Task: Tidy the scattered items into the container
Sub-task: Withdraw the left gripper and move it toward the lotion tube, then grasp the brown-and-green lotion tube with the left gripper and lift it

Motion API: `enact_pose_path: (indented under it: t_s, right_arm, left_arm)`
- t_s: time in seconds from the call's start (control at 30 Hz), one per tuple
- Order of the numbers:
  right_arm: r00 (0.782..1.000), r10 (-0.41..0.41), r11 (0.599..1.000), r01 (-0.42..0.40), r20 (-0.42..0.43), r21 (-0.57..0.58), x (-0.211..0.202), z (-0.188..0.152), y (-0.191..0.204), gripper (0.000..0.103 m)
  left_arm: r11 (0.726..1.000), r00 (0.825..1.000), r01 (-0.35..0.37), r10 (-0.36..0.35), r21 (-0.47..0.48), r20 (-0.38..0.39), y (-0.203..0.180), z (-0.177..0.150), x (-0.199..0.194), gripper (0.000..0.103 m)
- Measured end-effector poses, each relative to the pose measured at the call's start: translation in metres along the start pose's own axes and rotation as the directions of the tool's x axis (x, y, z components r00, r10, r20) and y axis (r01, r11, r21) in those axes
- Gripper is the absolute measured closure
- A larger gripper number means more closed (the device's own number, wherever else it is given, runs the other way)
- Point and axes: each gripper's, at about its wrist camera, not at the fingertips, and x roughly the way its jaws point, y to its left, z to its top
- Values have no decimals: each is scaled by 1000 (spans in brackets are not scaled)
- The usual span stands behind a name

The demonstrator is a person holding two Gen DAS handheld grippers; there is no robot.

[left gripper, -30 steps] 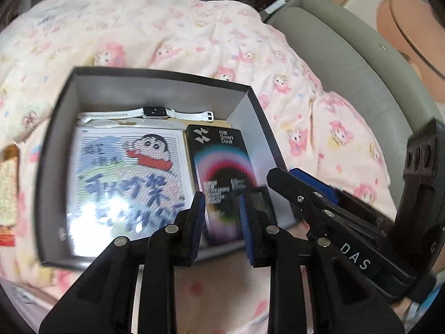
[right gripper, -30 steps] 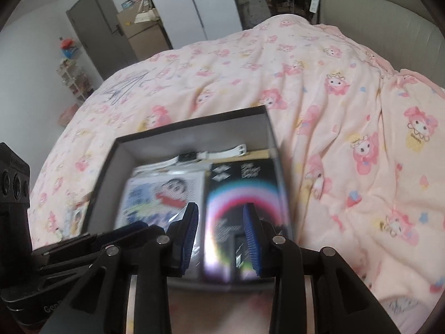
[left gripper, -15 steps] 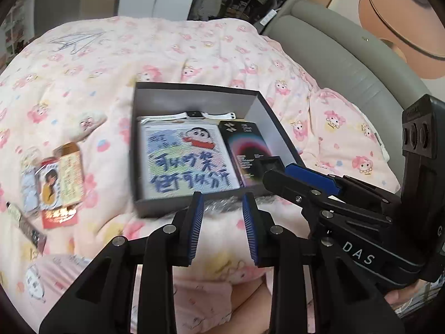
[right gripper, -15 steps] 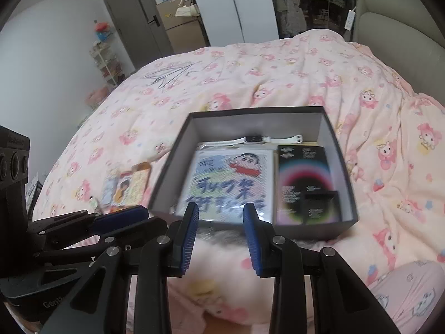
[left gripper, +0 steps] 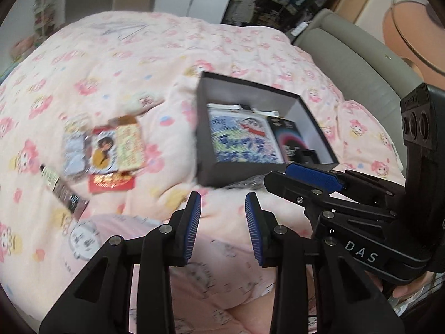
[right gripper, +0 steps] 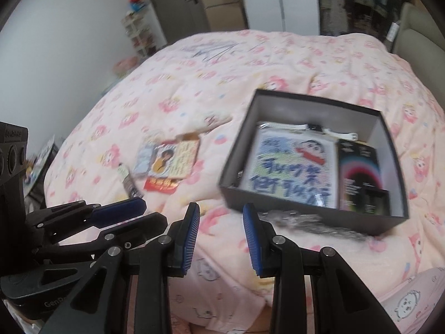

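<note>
A dark grey open box (left gripper: 230, 174) (right gripper: 278, 206) sits on the pink quilt. It holds a cartoon picture card (left gripper: 244, 142), a black booklet (left gripper: 292, 142) and a white watch (left gripper: 244, 107). Left of the box lies a small pile of cards (left gripper: 111, 144) (right gripper: 169, 158) with a red packet (left gripper: 111, 182) and a thin dark packet (left gripper: 61, 186). A crinkly silver item (right gripper: 311, 221) lies against the box's near wall. My left gripper (left gripper: 223, 203) hovers above the quilt short of the box, its jaws opening with nothing between them. My right gripper (right gripper: 221, 211) is open beside it, also holding nothing.
The pink patterned quilt (left gripper: 139, 69) covers the whole bed. A grey padded headboard (left gripper: 361, 64) runs along the right. A person's legs in pink pyjamas (left gripper: 222, 264) lie just under both grippers. A door and wardrobes (right gripper: 250, 0) stand beyond the bed.
Both grippers have drawn back from over the box and swung left, so the box looks smaller and the scattered cards have come into view. The left jaws stand wider apart.
</note>
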Motion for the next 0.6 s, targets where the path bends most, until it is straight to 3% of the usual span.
enact_pose_path:
  t_s: [0.3, 0.43, 0.6]
  right_arm:
    - [993, 45, 993, -56, -111, -102, 57, 11, 55, 74]
    - [982, 84, 986, -106, -169, -129, 86, 17, 81, 74]
    - [963, 127, 977, -163, -239, -135, 121, 29, 105, 74]
  left_arm:
    - [986, 999, -46, 48, -160, 7, 75, -15, -1, 71]
    - [974, 999, -29, 35, -227, 24, 110, -20, -2, 81]
    - [957, 996, -76, 88, -279, 30, 143, -16, 0, 78]
